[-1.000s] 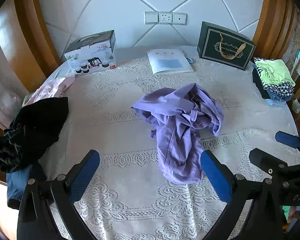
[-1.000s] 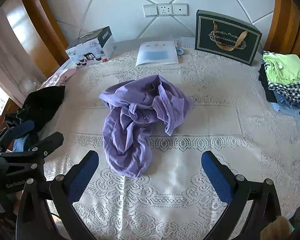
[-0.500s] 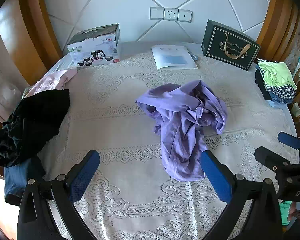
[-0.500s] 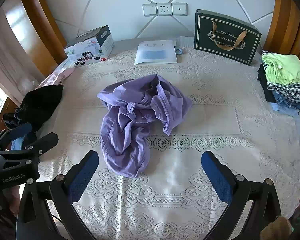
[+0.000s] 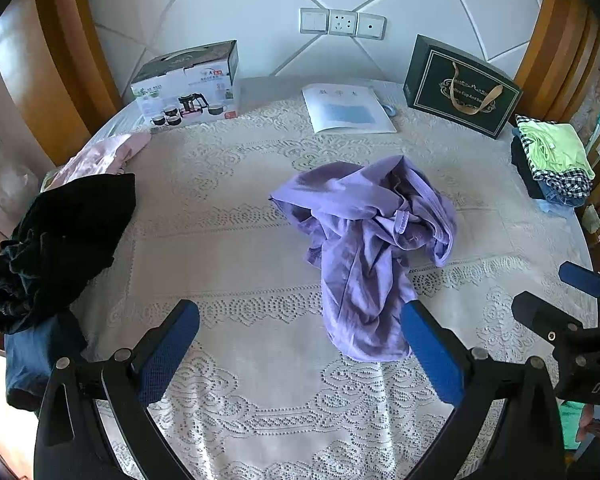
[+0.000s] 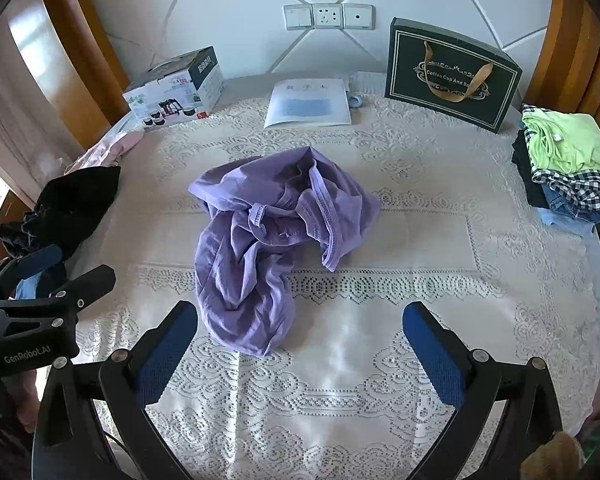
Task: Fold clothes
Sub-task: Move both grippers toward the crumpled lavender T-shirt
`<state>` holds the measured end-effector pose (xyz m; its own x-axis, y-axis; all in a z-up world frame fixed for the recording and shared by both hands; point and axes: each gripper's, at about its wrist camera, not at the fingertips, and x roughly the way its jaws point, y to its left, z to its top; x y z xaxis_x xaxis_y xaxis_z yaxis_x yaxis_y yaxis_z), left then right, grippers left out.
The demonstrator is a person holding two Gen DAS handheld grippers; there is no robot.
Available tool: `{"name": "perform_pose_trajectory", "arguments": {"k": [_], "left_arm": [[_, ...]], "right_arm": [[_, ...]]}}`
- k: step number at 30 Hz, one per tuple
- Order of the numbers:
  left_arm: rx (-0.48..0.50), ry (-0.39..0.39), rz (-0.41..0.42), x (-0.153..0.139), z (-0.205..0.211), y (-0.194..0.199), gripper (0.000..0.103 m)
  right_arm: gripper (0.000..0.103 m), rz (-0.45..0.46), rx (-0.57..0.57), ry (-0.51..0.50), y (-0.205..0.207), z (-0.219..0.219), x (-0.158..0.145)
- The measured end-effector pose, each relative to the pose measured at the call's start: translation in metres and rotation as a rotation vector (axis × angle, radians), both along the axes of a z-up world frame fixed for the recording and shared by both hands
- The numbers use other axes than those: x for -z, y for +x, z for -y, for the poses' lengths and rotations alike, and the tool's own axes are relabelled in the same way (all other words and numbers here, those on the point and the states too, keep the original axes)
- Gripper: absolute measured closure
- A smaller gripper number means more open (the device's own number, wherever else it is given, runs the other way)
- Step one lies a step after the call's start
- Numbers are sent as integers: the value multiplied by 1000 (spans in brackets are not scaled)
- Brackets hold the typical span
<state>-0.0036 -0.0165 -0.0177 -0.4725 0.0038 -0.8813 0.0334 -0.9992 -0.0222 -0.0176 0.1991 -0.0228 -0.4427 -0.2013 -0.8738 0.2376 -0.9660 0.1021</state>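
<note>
The round worktop (image 6: 500, 264) under a lace cloth (image 6: 340, 392) fills both views, wood panelling and a white wall behind. Mid-table lies the crumpled purple garment (image 6: 260, 232), probably light, soft and limp; its stitched hem looks the firmest hold. The left gripper (image 5: 300, 344) and right gripper (image 6: 300, 344) hover with jaws wide apart, holding nothing.

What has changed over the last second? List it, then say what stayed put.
Only small camera drift: in the left wrist view the purple garment sits slightly lower and nearer, so the left gripper seems to have eased forward a little. The right gripper barely moved. Nothing was grasped or released; both are open above the lace tablecloth. The garment is crumpled as before, and the folded stack and black clothes are unmoved.
</note>
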Motion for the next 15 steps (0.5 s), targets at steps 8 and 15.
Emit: {"name": "perform_pose_trajectory", "arguments": {"k": [8, 15], "left_arm": [[-13, 15, 34, 13, 7, -13, 1], [-20, 18, 63, 29, 13, -32, 1]], "right_arm": [[0, 26, 0, 10, -11, 2, 9], [0, 56, 3, 24, -30, 3, 21]]}}
